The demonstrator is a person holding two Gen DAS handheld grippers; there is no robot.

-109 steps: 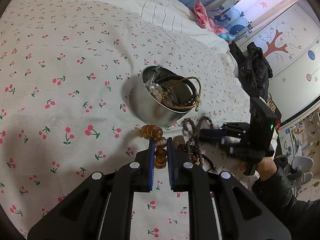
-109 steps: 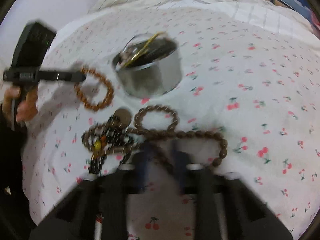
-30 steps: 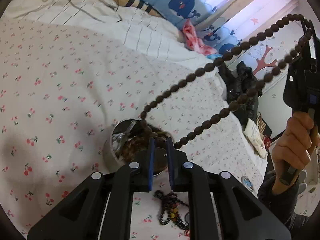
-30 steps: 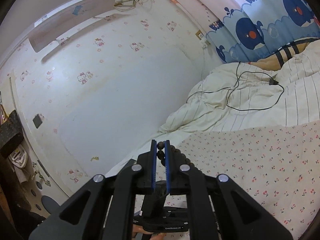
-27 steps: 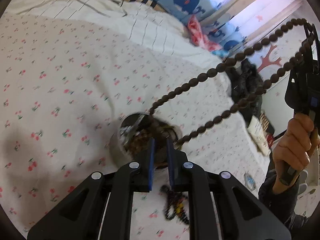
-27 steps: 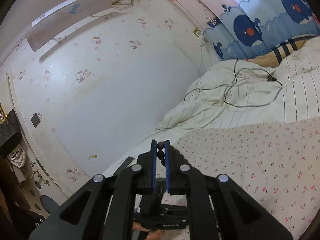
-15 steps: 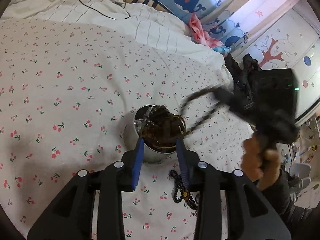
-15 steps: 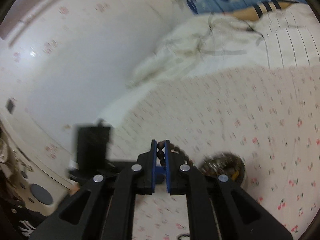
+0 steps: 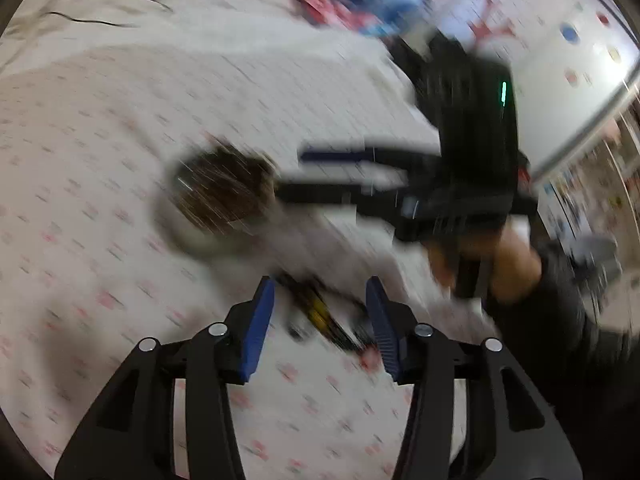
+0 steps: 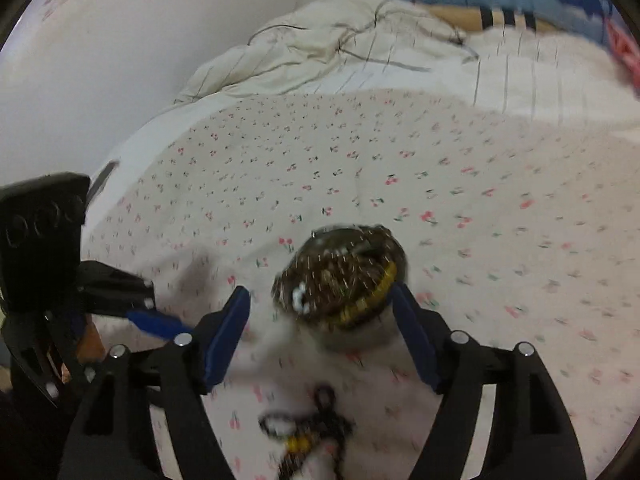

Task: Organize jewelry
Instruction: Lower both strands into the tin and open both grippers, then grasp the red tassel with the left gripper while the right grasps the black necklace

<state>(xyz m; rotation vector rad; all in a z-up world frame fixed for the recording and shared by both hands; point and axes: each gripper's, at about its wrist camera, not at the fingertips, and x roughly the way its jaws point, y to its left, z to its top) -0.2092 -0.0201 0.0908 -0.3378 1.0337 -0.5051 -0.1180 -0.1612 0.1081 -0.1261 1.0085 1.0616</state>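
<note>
Both frames heavily motion-blurred, so detail is limited. My left gripper (image 9: 320, 300) has its blue pads spread wide w/ nothing between them. Seen thru that gap, on the cherry-print sheet (image 9: 80, 200), lies a dark bead strand w/ yellow beads (image 9: 316, 316), right at the fingertips; can't tell if a pad touches it. The round metal tin (image 9: 216, 212) sits at approx 11 o'clock from that gripper, heaped w/ brown beads and other jewelry.

My right gripper (image 10: 320, 300) is also spread wide, holding nothing. In the right wrist view the tin (image 10: 344, 280) is at 12 o'clock, just past the pads and filling most of the gap; a yellowish cord curves along its rim at the 4 o'clock side. The dark strand w/ yellow beads (image 10: 308, 436) lies at 6 o'clock from the tin, low in frame between the gripper arms.

From the left cam the right gripper (image 9: 296, 176) reaches in from 3 o'clock, its tips right beside the tin. Striped white duvet (image 10: 360, 48) is bunched at 12 o'clock beyond the sheet.
</note>
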